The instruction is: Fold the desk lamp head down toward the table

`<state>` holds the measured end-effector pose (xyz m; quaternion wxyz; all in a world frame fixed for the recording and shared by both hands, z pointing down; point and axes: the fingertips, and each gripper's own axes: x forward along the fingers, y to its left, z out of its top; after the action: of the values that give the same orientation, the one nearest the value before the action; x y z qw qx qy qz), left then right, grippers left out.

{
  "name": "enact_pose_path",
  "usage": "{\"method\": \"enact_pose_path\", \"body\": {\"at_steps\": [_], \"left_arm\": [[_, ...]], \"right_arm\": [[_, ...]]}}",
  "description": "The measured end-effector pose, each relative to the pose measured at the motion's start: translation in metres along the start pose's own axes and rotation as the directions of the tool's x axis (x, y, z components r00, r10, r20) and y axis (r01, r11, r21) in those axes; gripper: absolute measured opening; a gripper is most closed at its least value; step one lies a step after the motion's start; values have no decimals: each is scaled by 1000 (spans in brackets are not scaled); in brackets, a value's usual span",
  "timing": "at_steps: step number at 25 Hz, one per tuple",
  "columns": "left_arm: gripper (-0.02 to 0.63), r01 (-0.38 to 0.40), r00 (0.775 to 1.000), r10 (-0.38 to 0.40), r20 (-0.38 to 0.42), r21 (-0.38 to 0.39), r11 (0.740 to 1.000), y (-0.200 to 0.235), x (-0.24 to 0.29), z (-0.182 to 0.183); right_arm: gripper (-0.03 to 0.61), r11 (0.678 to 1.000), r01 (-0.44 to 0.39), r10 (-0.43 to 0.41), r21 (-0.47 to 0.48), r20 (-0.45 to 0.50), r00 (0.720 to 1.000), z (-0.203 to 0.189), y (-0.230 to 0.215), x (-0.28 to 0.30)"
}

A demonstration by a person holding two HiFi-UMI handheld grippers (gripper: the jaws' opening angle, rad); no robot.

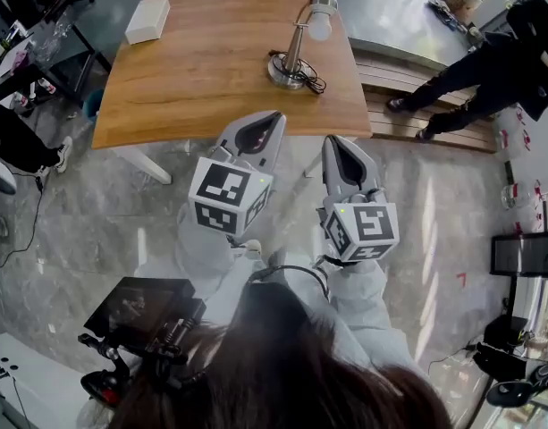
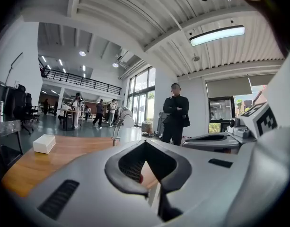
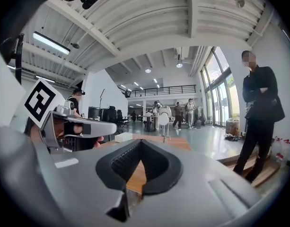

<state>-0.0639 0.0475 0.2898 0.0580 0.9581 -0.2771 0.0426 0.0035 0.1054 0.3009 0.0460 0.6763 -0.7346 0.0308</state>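
A silver desk lamp (image 1: 296, 45) stands on the far right part of the wooden table (image 1: 193, 79), its head (image 1: 322, 12) raised on a curved neck and its cord coiled round the base (image 1: 287, 72). My left gripper (image 1: 274, 118) and right gripper (image 1: 331, 141) hover side by side just short of the table's near edge, both shut and empty, well apart from the lamp. The lamp (image 2: 118, 126) is small and distant in the left gripper view, ahead of the shut left gripper (image 2: 145, 144). In the right gripper view the lamp (image 3: 164, 122) is beyond the shut right gripper (image 3: 141, 144).
A white box (image 1: 148, 19) lies at the table's far left corner. A person in black (image 1: 488, 65) stands on low wooden steps (image 1: 408, 96) right of the table. Chairs and dark gear (image 1: 23, 25) crowd the left side. A black device (image 1: 139, 307) is near my body.
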Motion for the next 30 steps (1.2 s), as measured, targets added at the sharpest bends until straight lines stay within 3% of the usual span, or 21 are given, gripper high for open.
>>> {"method": "enact_pose_path", "body": {"at_steps": [6, 11, 18, 21, 27, 30], "left_arm": [[0, -23, 998, 21, -63, -21, 1000, 48, 91, -17], [0, -83, 994, 76, -80, -77, 994, 95, 165, -16], [0, -136, 990, 127, -66, -160, 978, 147, 232, -3], [0, -85, 995, 77, -56, -173, 981, 161, 246, 0], [3, 87, 990, -92, -107, -51, 995, 175, 276, 1], [54, 157, 979, -159, -125, -22, 987, 182, 289, 0]], "right_arm": [[2, 999, -39, 41, 29, -51, 998, -29, -68, 84], [2, 990, -138, 140, 31, -72, 987, -40, -126, 155], [2, 945, -325, 325, 27, -127, 937, -51, -182, 242], [3, 914, -405, 406, 37, -152, 901, -62, -185, 275], [23, 833, -542, 553, 112, -181, 813, -86, -172, 324], [79, 801, -579, 599, 155, -182, 780, -94, -168, 343]]}}
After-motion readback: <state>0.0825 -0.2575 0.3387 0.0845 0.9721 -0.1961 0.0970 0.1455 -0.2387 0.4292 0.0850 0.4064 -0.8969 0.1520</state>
